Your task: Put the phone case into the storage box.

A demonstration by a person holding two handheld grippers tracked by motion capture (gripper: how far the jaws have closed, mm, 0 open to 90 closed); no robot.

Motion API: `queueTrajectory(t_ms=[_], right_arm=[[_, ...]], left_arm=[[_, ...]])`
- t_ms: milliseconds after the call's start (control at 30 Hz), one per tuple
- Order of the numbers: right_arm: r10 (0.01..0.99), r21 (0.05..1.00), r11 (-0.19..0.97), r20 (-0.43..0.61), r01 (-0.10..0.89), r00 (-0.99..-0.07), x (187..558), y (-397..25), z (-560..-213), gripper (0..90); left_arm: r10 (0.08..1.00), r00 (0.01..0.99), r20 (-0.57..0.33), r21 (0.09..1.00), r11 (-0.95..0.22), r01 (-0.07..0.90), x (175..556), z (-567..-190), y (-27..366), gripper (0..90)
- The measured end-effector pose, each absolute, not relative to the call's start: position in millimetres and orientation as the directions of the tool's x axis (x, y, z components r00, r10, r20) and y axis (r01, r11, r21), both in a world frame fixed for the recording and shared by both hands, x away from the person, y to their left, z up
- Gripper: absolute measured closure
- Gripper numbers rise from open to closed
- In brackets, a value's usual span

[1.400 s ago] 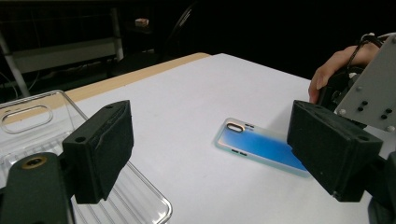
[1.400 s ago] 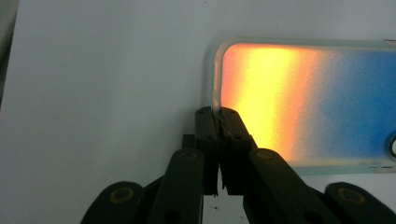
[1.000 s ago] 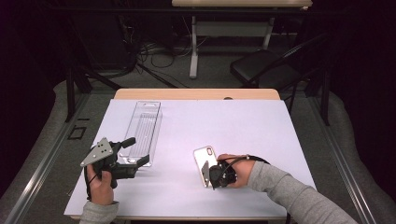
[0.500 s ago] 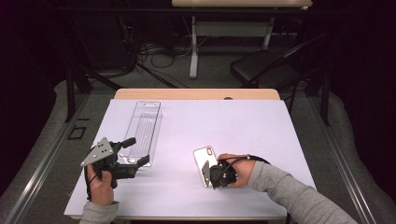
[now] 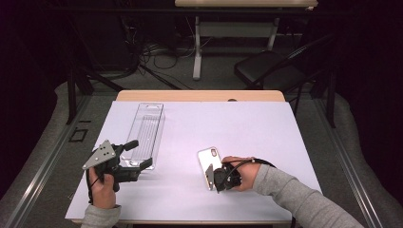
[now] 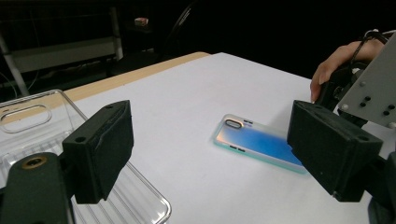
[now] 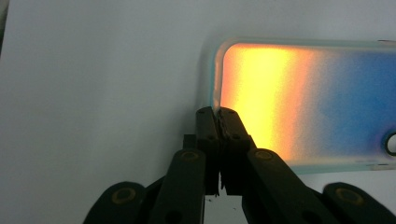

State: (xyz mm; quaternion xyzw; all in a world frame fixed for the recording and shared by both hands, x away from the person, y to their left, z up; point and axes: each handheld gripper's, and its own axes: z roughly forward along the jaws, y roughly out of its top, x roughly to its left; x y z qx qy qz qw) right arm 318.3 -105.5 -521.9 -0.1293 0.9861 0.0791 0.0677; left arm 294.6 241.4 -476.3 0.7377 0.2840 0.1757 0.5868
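Two things are lying on the white-covered surface [image 5: 266,142]: an iridescent, glossy phone case with a pale mint rim and a camera cut-out [image 5: 209,166], and a long clear plastic tray with a ribbed floor [image 5: 145,133]. The right gripper [image 7: 217,112] is pinching the phone case at its near short edge, its fingers [image 7: 233,128] clenched tight on the thin rim so that no gap is showing between them. From the high view the case is sitting towards the person's side of the surface, right of centre, and well apart from the tray; in the left gripper view it seems to be lying flat or nearly so, though whether the gripped end is lifting off the surface is hard to tell. The left gripper [image 6: 210,149] is hovering just beside the near end of the tray with its fingers released and spread wide, grasping nothing. Judging from this, the work is standing at an early stage: the grasp on the case is made, but the case is not yet carried anywhere, and if the tray is its destination, the whole move across and the setting down inside are remaining to be done.
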Motion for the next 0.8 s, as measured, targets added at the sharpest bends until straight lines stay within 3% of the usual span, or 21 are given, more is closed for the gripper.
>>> queueTrajectory(t_ms=[800], right_arm=[[-0.19,0.192,0.95,-0.262,-0.244,-0.946,319,-109,-508,88.5]], left_arm=[[0.62,0.779,-0.087,0.965,-0.143,0.222,294,-475,239,14.9]])
